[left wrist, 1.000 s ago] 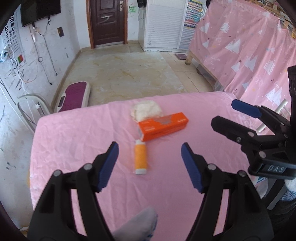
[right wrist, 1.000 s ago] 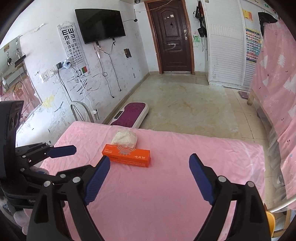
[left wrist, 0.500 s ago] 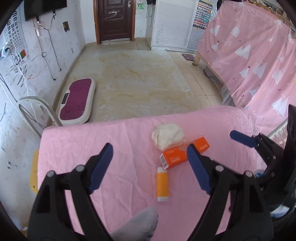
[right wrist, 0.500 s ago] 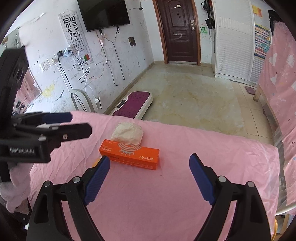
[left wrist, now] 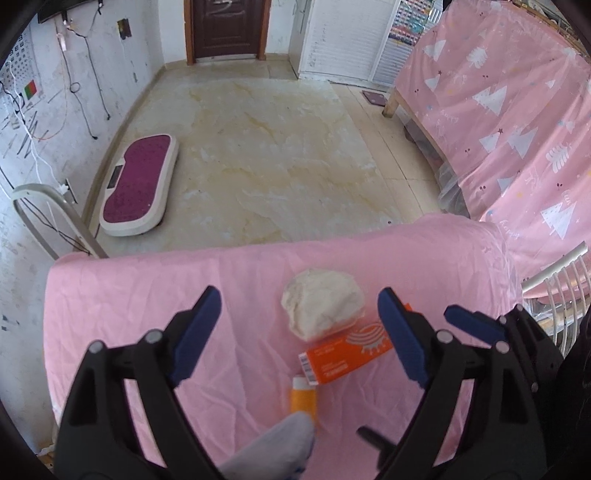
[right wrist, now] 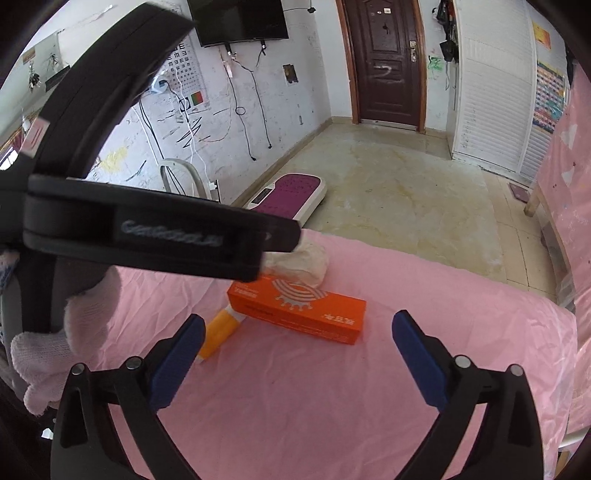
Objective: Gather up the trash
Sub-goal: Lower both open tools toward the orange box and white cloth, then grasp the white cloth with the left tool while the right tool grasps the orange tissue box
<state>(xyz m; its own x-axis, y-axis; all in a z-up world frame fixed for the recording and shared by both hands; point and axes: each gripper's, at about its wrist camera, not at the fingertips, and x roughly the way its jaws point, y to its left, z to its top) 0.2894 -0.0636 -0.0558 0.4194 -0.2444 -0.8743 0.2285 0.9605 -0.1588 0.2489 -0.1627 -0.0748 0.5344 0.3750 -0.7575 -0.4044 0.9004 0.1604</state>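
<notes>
Pink creased sheet (left wrist: 129, 295) was seen covering the work surface, with a marbled tile floor (left wrist: 266, 147) beyond its far edge. At 12 o'clock in the room a dark brown door (right wrist: 388, 59) was noted; at 10 o'clock in the left wrist view a purple-topped platform (left wrist: 138, 184) lay on the floor by a scribbled white wall (right wrist: 240, 122). A wall-mounted screen (right wrist: 240, 18) and an eye chart (right wrist: 184, 70) were recorded on that wall. Pink tree-print fabric (left wrist: 509, 110) hung at 2 o'clock.

Three trash items were found grouped near the sheet's middle. An orange carton (right wrist: 299, 310) lay flat, its long axis running from 10 to 4 o'clock in the right wrist view. A crumpled white wad (left wrist: 321, 306) was touching its far side. A small orange tube (right wrist: 218, 336) lay at the carton's left end, its long axis running from 1 to 7 o'clock in that view, its white cap toward the carton.

The left gripper (left wrist: 299, 332) and right gripper (right wrist: 299, 354) were both recorded with jaws spread wide, having just been opening, nothing pressed between the pads. A white-gloved hand (right wrist: 66, 332) was seen gripping the left tool.
</notes>
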